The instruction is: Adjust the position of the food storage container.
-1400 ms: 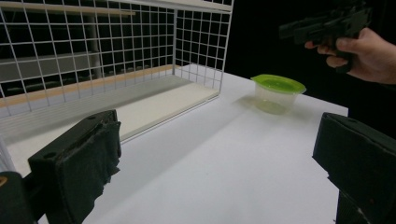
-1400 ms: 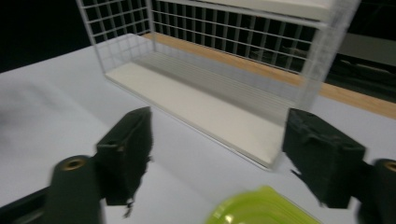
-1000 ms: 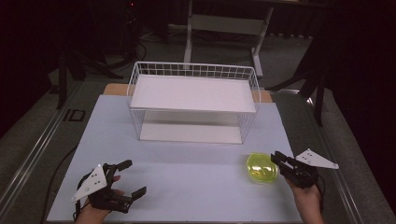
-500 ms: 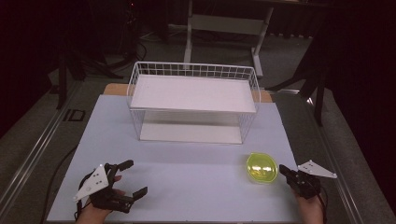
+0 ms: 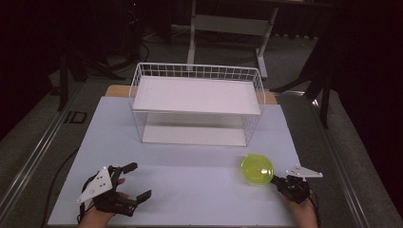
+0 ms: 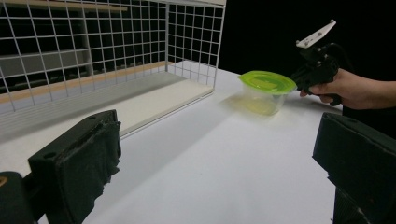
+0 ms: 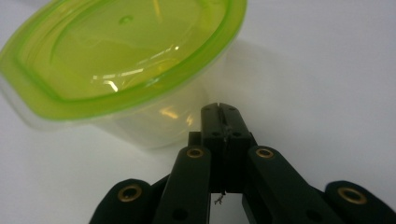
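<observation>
Left gripper [image 5: 134, 180] is held low at the near left corner of the white table [image 5: 190, 175], jaws spread wide apart with nothing between them; in the left gripper view both black padded jaws are seen far to either side with bare table surface between. Right gripper [image 5: 279, 181] is held at the near right of the table by a hand [image 5: 304, 216], jaws pressed fully together, tips pointed at the container. In the right gripper view the closed jaw tips are seen right against the clear side wall of the container [image 7: 140, 79], just below the overhang of its lid; whether they actually touch the wall cannot be told. Nothing is clamped between them. Container is a clear plastic tub with a translucent lime-green lid [image 5: 257, 168] fitted on top, standing upright on the table, near right, in front of the right end of the wire basket. White wire basket [image 5: 199, 71] is set at table centre, toward the far side, with a white board laid across it and a second white board lower down. From the left gripper view, the container [image 6: 266, 88] and the right gripper [image 6: 317, 65] are noted beyond the basket corner.
</observation>
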